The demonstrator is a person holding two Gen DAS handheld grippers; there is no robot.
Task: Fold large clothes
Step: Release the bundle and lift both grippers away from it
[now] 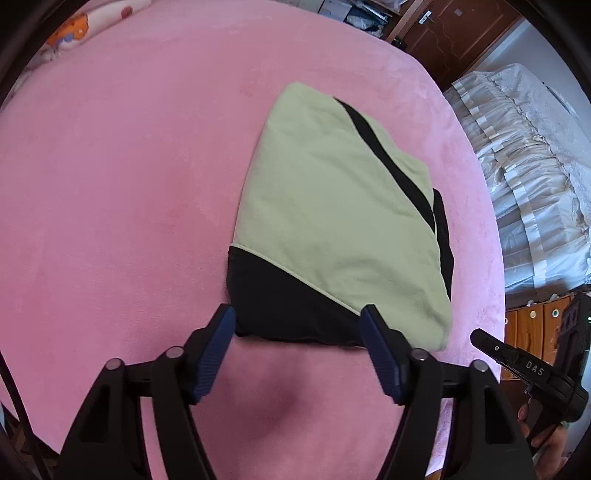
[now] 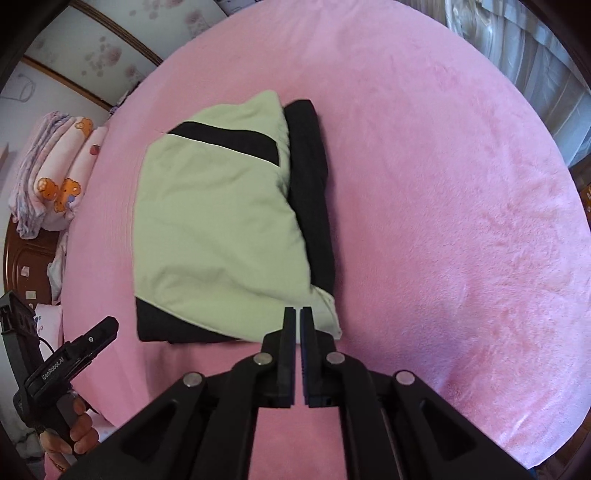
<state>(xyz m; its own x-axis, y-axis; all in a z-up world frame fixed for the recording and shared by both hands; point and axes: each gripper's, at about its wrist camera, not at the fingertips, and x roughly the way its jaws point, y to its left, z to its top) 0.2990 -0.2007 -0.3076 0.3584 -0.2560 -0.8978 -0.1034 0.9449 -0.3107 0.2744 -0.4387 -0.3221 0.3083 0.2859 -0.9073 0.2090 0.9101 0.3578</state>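
**Folded garment on pink bed, both grippers clear of it**

At far left in the right wrist view sit 2 stacked quilts (image 2: 55, 173), soft, pink-and-white, printed with orange bears; the left wrist view catches only a corner of them at its top left edge. Below them a hand (image 2: 75, 424) holds the left gripper (image 1: 297, 325) by its black handle, a detail only this view gives.

The bed (image 1: 110, 184) is covered in 1 pink plush sheet, fuzzy and faintly streaked. On it lies 1 garment (image 1: 332, 206), folded into a thick, puffy wedge: pale green cloth, softly creased, with a black diagonal stripe, a black corner panel edged in light piping, and black layers showing along its right side. It rests near the middle of the bed.

The left gripper's 2 fingers, black with ribbed blue pads, stand wide apart, with the garment's black near corner showing between them; nothing is gripped. The right gripper (image 2: 298, 314) has its 2 fingers nearly together, a thin slit between them, holding nothing, tips over the garment's near right corner.

At the right, only the left wrist view shows white ruffled fabric (image 1: 524, 166), a brown wooden door (image 1: 454, 33) and orange drawers (image 1: 532, 325).
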